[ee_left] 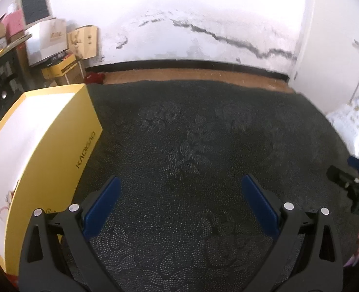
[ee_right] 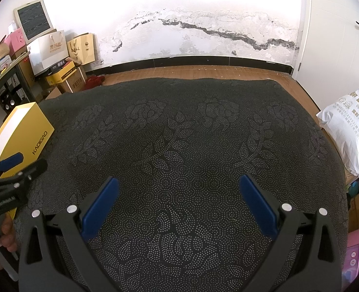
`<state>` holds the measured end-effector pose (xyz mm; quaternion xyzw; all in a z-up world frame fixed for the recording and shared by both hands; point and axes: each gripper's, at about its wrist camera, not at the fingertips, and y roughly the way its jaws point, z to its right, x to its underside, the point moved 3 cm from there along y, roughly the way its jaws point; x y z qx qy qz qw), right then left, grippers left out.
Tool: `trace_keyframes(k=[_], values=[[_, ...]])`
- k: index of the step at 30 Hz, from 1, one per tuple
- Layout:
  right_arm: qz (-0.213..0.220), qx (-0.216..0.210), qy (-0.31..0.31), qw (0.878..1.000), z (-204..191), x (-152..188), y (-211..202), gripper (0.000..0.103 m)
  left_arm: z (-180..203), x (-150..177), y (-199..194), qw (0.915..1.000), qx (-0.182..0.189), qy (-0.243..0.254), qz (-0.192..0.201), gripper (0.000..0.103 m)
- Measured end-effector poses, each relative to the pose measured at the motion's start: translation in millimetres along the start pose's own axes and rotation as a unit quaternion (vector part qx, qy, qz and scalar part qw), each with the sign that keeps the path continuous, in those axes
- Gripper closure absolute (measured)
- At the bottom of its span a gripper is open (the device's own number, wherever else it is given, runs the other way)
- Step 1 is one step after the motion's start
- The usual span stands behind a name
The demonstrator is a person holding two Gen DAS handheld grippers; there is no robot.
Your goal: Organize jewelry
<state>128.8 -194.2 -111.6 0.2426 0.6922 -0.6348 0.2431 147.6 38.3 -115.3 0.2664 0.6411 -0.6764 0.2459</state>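
Both grippers are hovering over the dark cloth (ee_right: 191, 146), jaws spread wide and gripping nothing. The left gripper (ee_left: 179, 194) is sitting with the yellow box (ee_left: 65, 150) just off its left finger, around 9 to 10 o'clock. From the right gripper (ee_right: 179, 194) that box (ee_right: 31, 133) is way out at 10 o'clock, past the other gripper. Can't spot any actual jewelry lying out
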Motion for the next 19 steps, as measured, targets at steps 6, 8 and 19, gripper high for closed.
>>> trace_keyframes(k=[6, 8, 19], values=[[0.001, 0.001, 0.0, 1.0, -0.5, 0.1, 0.0, 0.007, 2.2, 0.5, -1.8, 1.0, 0.004, 0.003, 0.005, 0.006], [0.001, 0.001, 0.0, 1.0, 0.3, 0.3, -0.7, 0.007, 2.3, 1.1, -1.2, 1.0, -0.001, 0.006, 0.005, 0.006], [0.0, 0.001, 0.0, 1.0, 0.1, 0.3, -0.6, 0.007, 1.0, -2.5, 3.2, 0.9999, -0.009, 0.006, -0.012, 0.006]])
